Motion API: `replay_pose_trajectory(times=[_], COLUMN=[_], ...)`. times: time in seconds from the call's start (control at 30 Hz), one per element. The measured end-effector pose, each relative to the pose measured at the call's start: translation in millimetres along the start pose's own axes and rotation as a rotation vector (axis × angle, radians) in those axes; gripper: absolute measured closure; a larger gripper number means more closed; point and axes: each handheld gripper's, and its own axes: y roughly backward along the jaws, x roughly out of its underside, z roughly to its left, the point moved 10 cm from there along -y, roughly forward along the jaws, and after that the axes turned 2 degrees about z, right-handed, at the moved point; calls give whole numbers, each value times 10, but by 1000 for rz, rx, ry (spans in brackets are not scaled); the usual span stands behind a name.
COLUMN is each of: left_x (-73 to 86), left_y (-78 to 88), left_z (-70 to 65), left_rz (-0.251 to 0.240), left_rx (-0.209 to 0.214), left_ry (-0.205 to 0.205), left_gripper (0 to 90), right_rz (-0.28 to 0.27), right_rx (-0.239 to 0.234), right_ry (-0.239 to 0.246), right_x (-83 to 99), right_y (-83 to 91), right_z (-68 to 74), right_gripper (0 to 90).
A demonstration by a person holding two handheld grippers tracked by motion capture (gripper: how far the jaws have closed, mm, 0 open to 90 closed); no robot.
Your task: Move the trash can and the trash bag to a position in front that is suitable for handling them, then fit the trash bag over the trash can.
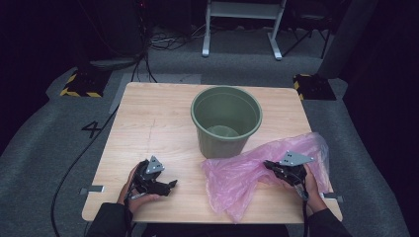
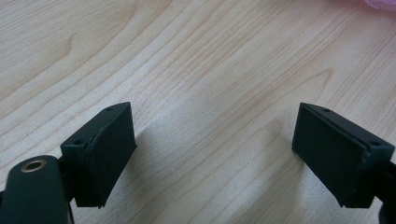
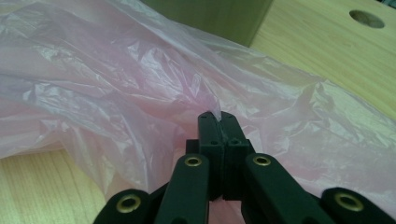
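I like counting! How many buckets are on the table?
1. The green bucket stands at the middle back of the table, with the pink plastic bag lying in front of it, to the right.

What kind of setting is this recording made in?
Probably a lab or recording studio, not a home: a lone wooden table on grey carpet, hazard-striped stand bases, loose floor cables, dark surroundings.
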Motion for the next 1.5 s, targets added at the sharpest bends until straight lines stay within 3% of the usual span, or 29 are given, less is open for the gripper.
replay_pose_trajectory(times=[0.67, 0.9, 1.5], left_x=[-1, -1, -5], left_y=[-1, -1, -4], left_z=[-2, -2, 4], left_rz=[-3, -3, -4], left_rx=[3, 3, 2], left_ry=[4, 3, 4], left_gripper=[132, 132, 133], right_rz=[-98, -138, -208], right_rx=[4, -2, 7], right_ry=[41, 26, 43], right_x=[-178, -234, -372], right_y=[162, 225, 382], right_z=[41, 26, 25], right_gripper=[900, 900, 900])
